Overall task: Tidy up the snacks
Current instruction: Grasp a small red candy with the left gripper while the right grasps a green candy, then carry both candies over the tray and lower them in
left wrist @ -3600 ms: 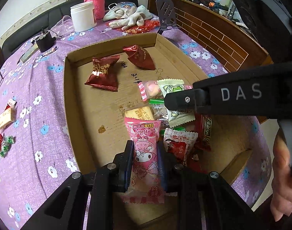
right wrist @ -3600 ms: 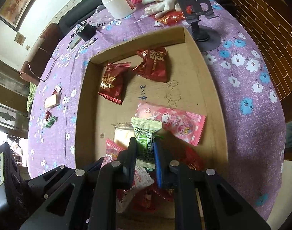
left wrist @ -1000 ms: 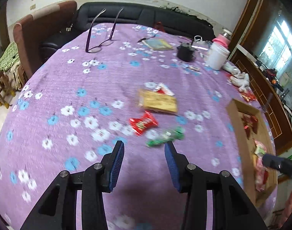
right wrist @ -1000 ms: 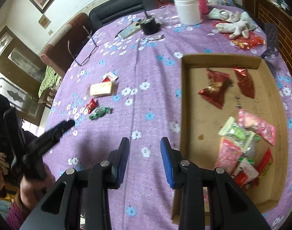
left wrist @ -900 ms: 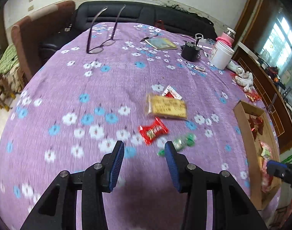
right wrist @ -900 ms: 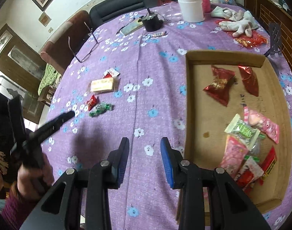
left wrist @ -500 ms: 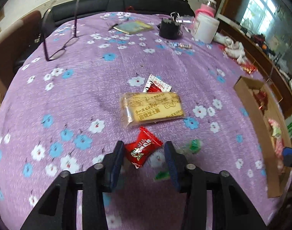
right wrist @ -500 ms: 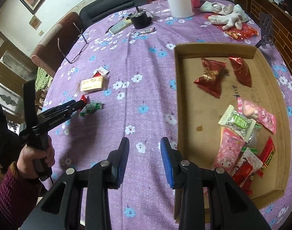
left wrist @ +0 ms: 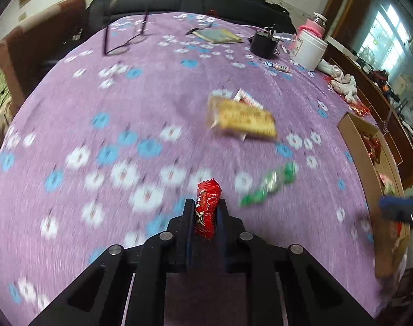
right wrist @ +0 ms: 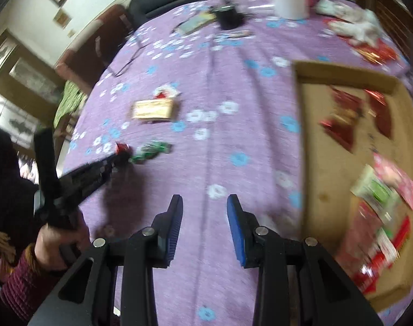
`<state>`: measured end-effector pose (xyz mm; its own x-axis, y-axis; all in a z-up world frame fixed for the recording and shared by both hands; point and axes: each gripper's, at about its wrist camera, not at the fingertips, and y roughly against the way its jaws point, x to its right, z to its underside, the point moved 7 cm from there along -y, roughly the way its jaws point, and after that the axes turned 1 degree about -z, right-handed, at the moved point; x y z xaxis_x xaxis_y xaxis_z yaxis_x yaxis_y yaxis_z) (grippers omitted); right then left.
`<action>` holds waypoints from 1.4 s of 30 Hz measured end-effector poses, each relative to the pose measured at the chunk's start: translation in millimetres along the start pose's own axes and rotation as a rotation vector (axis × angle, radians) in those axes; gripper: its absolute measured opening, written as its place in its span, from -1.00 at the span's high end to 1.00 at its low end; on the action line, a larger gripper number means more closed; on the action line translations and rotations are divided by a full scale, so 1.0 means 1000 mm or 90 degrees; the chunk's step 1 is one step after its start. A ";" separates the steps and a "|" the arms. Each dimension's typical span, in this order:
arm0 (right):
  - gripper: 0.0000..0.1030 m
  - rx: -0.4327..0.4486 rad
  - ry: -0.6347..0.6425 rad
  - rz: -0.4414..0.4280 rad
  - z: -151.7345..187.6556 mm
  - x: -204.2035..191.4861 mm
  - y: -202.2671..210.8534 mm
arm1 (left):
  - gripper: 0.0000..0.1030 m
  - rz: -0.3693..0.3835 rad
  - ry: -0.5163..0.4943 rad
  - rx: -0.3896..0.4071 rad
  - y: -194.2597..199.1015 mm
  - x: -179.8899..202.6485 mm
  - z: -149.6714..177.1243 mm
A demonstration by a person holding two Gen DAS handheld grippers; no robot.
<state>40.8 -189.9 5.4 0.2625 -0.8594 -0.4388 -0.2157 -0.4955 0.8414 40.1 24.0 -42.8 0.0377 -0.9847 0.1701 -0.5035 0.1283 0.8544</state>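
My left gripper [left wrist: 205, 207] is shut on a small red snack packet [left wrist: 207, 203], held over the purple flowered tablecloth; it also shows in the right wrist view [right wrist: 121, 154]. A green wrapped candy [left wrist: 268, 184] lies just right of it, also in the right wrist view [right wrist: 152, 150]. A yellow cracker pack [left wrist: 243, 119] lies farther off, with a red-white packet [left wrist: 247, 98] behind it. My right gripper [right wrist: 205, 207] is open and empty above the cloth, left of the cardboard tray [right wrist: 305, 146] that holds several snacks.
Glasses [left wrist: 125, 40], a booklet [left wrist: 218, 35], a black cup [left wrist: 264, 44], a white jar [left wrist: 309, 50] and gloves [left wrist: 342, 84] sit at the far side of the table. The tray [left wrist: 369, 179] lies at the right edge. A sofa runs behind.
My left gripper has closed on the red packet, which lay on the cloth between its open jaws half a second ago. My right gripper has shifted over the cloth, still open.
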 end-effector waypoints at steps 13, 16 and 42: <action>0.37 -0.072 0.034 -0.077 -0.065 -0.059 -0.109 | 0.71 -0.013 0.044 -0.010 0.032 -0.022 0.048; 0.37 -0.096 0.021 -0.109 -0.041 -0.064 -0.098 | 0.71 -0.010 0.046 -0.010 0.033 -0.025 0.050; 0.71 -0.070 0.111 -0.004 -0.003 -0.080 -0.085 | 0.72 0.020 0.077 0.004 0.038 -0.028 0.047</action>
<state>41.2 -78.6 -29.9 0.4242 -0.8165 -0.3917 -0.1113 -0.4763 0.8722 -20.8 50.9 -38.3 0.1258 -0.9587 0.2551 -0.5116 0.1576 0.8446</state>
